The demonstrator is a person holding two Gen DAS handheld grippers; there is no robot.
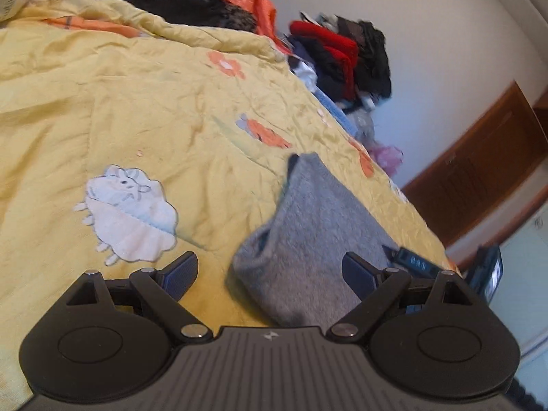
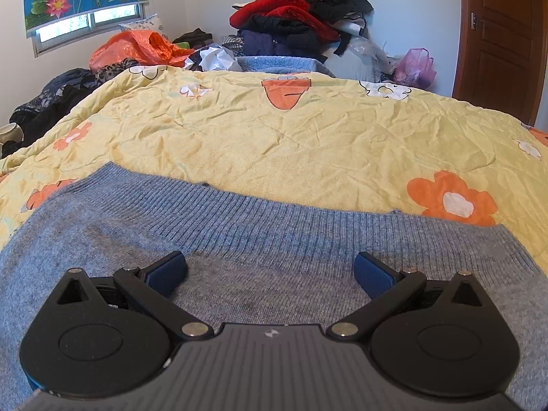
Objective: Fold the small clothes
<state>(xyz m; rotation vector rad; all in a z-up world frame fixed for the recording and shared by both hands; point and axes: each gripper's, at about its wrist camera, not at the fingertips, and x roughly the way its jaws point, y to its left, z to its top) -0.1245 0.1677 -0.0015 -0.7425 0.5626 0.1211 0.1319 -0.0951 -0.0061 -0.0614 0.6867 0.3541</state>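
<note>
My right claw [image 2: 270,270] hangs spread over the sweater [image 2: 102,239] on the quilt [image 2: 308,137], its ribbed hem running crosswise just ahead. My left claw [image 1: 270,270], also spread, has a sweater fold to its right.

grey-blue knit sweater [image 2: 239,239] lies flat on the yellow bedspread [image 2: 291,137], ribbed hem facing away.

Sweaters: you are seeing one grey-blue sweater [image 2: 239,239]
Quilts: one yellow quilt [image 2: 291,137]
Clothes piles: one clothes pile [image 2: 294,20]
Doors: one door [image 2: 503,34]
</note>
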